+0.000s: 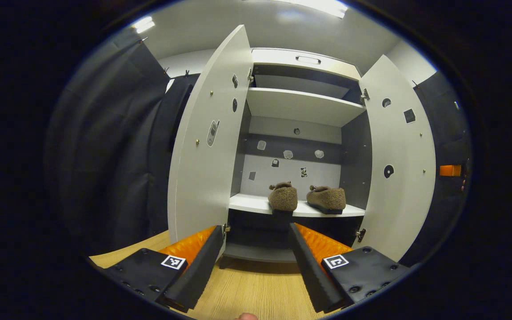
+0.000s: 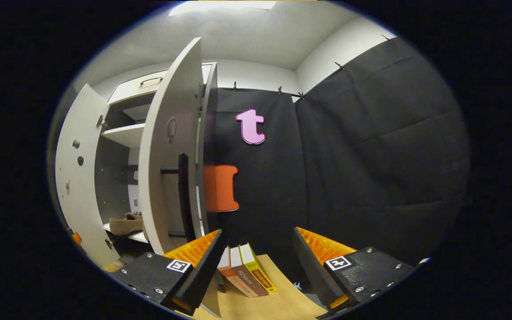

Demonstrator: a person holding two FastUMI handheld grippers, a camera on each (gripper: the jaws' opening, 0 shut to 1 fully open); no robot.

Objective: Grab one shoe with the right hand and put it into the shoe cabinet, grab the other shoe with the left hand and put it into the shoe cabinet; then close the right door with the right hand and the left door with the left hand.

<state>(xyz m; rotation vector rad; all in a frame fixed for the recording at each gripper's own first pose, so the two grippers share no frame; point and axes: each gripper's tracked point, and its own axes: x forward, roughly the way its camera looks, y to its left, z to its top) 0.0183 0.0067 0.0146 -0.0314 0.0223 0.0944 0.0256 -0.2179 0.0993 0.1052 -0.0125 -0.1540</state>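
The left gripper hangs with fingers apart and nothing between them, over the wooden floor in front of the shoe cabinet. Both shoes — left shoe, right shoe — sit side by side on the cabinet's lower shelf. Both doors stand open — left door, right door. The right gripper, fingers apart and empty, is just beside the right door's edge, with books on the floor beyond it.

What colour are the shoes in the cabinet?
Brown and fuzzy; the shoes show best in the left gripper view.
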